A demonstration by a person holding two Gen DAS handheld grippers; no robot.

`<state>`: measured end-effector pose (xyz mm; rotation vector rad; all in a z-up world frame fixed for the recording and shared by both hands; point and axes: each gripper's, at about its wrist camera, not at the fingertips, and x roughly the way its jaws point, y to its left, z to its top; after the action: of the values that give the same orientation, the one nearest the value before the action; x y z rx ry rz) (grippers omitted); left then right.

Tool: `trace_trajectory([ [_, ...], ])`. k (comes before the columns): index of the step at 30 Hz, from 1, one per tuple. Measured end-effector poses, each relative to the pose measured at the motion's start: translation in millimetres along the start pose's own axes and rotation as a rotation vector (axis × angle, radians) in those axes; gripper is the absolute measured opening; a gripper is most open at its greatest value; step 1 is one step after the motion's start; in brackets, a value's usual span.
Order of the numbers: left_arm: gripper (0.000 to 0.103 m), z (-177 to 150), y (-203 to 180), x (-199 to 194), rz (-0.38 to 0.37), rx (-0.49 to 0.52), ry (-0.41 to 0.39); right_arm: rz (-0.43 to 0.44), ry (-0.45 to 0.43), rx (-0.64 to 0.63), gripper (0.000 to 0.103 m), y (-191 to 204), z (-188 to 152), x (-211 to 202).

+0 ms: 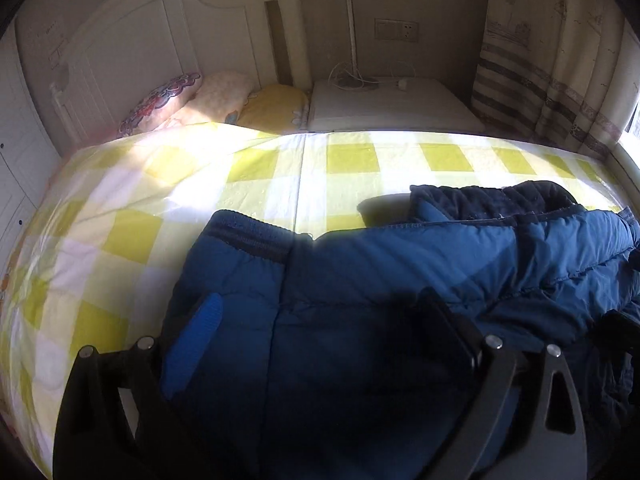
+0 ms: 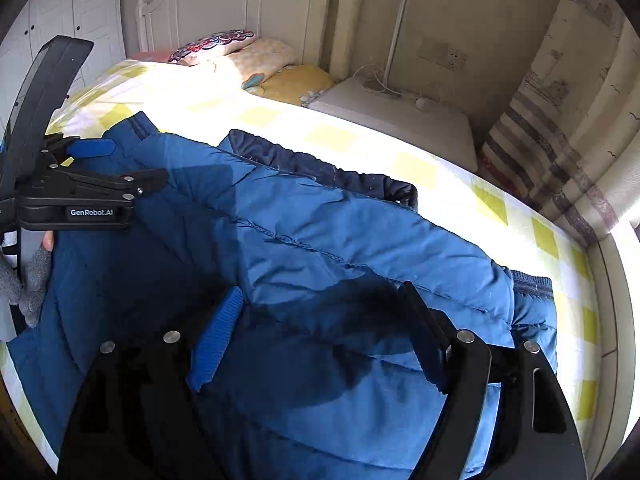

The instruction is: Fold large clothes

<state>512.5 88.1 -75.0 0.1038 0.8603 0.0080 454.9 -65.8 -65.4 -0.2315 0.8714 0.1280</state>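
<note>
A blue padded jacket with a dark navy collar lies folded across the yellow-checked bed; it also shows in the left wrist view. My left gripper is open and hovers just over the jacket's left part, its blue pad beside the ribbed hem. It also shows from the side in the right wrist view. My right gripper is open over the jacket's middle, empty.
Pillows lie at the white headboard. A white nightstand with a lamp pole and cables stands beyond the bed. Striped curtains hang at the right by a bright window. White wardrobe doors are on the left.
</note>
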Motion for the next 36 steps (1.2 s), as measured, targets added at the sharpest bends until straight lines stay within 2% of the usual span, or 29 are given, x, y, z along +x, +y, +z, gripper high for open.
trace_trajectory([
  [3,0.097,-4,51,3,0.048,-0.073,-0.007,-0.088,-0.021,0.172,0.076,-67,-25,-7],
  [4,0.096,-9,63,10,0.021,-0.097,0.02,-0.102,-0.026,0.246,0.076,-90,-37,-6],
  [5,0.096,-12,72,20,-0.039,-0.123,0.063,-0.083,-0.031,0.316,0.076,-109,-49,-3],
  [6,0.095,-14,76,24,-0.071,-0.141,0.078,-0.016,-0.038,0.394,0.077,-126,-59,2],
  [7,0.095,-14,75,23,-0.065,-0.141,0.069,0.068,-0.054,0.483,0.077,-138,-67,6],
  [8,0.095,-12,71,24,-0.047,-0.127,0.064,0.075,-0.059,0.493,0.077,-141,-69,9],
  [9,0.096,-11,68,26,-0.036,-0.116,0.07,0.021,-0.052,0.444,0.077,-135,-65,11],
  [11,0.096,-11,68,29,-0.031,-0.134,0.08,-0.016,-0.042,0.411,0.078,-126,-60,16],
  [14,0.096,-14,77,28,-0.075,-0.188,0.074,0.0,-0.045,0.426,0.078,-124,-63,15],
  [16,0.096,-15,84,24,-0.078,-0.223,0.075,0.016,-0.051,0.438,0.077,-126,-65,12],
  [17,0.095,-15,84,18,-0.05,-0.225,0.064,0.008,-0.047,0.43,0.077,-125,-63,9],
  [19,0.092,-16,78,-13,0.032,-0.205,-0.005,-0.082,-0.044,0.361,0.076,-110,-57,-8],
  [20,0.093,-18,70,-33,0.003,-0.188,-0.056,-0.094,-0.065,0.308,0.076,-96,-55,-23],
  [22,0.094,-25,40,-67,-0.042,-0.128,-0.123,-0.026,-0.128,0.219,0.077,-59,-50,-50],
  [24,0.096,-35,-3,-84,-0.047,-0.029,-0.14,0.001,-0.155,0.112,0.078,-14,-48,-67],
  [26,0.096,-49,-44,-84,-0.083,0.063,-0.116,0.041,-0.137,0.042,0.078,24,-49,-65],
  [27,0.097,-57,-63,-78,-0.066,0.107,-0.098,0.052,-0.117,0.013,0.078,39,-51,-60],
  [29,0.099,-71,-83,-62,0.026,0.174,-0.09,-0.009,-0.081,-0.059,0.078,64,-58,-42],
  [30,0.1,-73,-83,-60,0.026,0.17,-0.103,-0.025,-0.096,-0.071,0.079,67,-61,-39],
  [32,0.101,-69,-67,-55,-0.038,0.12,-0.06,0.016,-0.081,-0.02,0.079,56,-62,-39],
  [33,0.101,-67,-56,-56,-0.041,0.099,-0.053,0.012,-0.078,-0.002,0.079,48,-62,-41],
  [36,0.1,-65,-6,-62,0.014,0.021,-0.091,-0.05,-0.094,0.067,0.081,11,-74,-52],
])
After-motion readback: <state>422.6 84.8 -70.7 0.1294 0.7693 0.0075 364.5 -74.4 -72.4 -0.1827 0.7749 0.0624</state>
